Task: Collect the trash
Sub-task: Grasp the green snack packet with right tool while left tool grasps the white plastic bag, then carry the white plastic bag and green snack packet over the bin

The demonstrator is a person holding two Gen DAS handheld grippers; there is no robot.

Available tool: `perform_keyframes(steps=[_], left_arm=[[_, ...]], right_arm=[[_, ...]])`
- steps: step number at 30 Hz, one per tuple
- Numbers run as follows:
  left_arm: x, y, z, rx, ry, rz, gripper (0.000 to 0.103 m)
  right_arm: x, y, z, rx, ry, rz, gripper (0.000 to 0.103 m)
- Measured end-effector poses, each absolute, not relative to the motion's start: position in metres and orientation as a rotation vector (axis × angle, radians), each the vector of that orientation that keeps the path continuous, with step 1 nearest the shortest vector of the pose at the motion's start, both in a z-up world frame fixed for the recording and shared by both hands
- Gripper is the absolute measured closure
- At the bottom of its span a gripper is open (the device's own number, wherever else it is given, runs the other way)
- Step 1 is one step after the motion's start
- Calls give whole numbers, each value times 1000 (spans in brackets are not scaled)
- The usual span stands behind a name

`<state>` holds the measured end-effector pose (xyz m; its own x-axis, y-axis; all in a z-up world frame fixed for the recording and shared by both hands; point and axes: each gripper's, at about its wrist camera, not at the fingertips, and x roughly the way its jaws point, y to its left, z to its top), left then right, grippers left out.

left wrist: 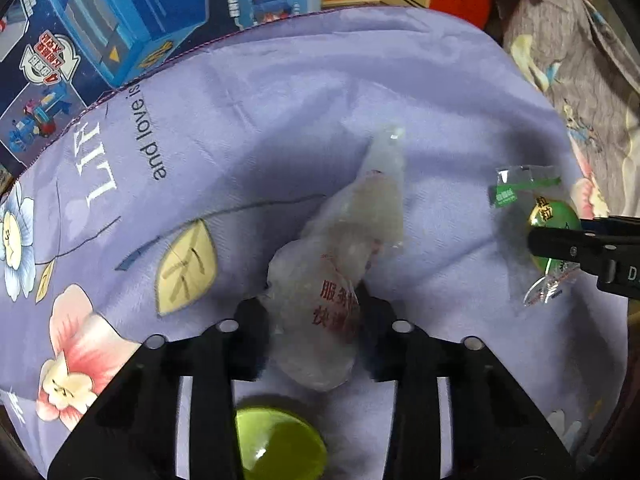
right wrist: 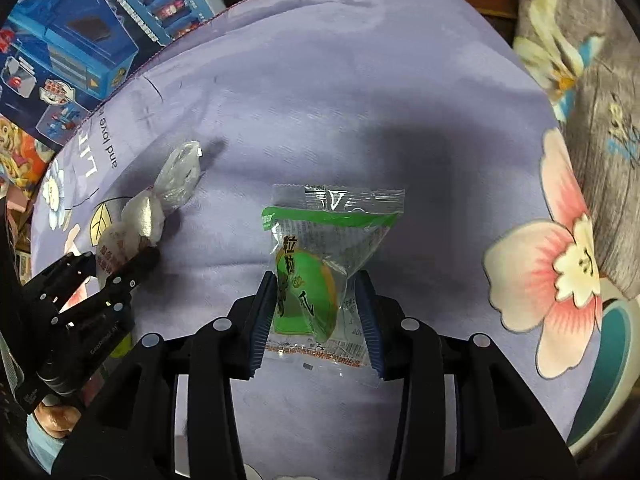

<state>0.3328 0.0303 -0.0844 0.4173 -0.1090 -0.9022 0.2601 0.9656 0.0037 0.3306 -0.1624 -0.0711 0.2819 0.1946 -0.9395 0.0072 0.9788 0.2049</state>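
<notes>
Left hand-held gripper (left wrist: 312, 320) pinches the crumpled plastic bag (left wrist: 340, 256) mid-bedsheet (left wrist: 280, 92); right hand-held gripper (right wrist: 316, 304) clamps the green snack packet (right wrist: 320, 256). Slick film may slip.

Open lilac floral cloth (right wrist: 360, 100) between crumpled translucent plastic bag (right wrist: 160, 204) and green snack packet (right wrist: 320, 264); blue toy boxes (right wrist: 76, 48) wall the far-left edge.
</notes>
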Motion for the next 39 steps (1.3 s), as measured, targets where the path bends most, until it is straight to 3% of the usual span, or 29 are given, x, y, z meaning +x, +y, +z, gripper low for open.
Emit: perform_keyframes(steps=[20, 39], left_arm=[[213, -68, -29, 150, 1088, -448, 68], [148, -246, -32, 285, 1100, -703, 68]], right_arm=[[201, -276, -20, 372, 1141, 68, 65], [80, -459, -20, 585, 999, -162, 64]])
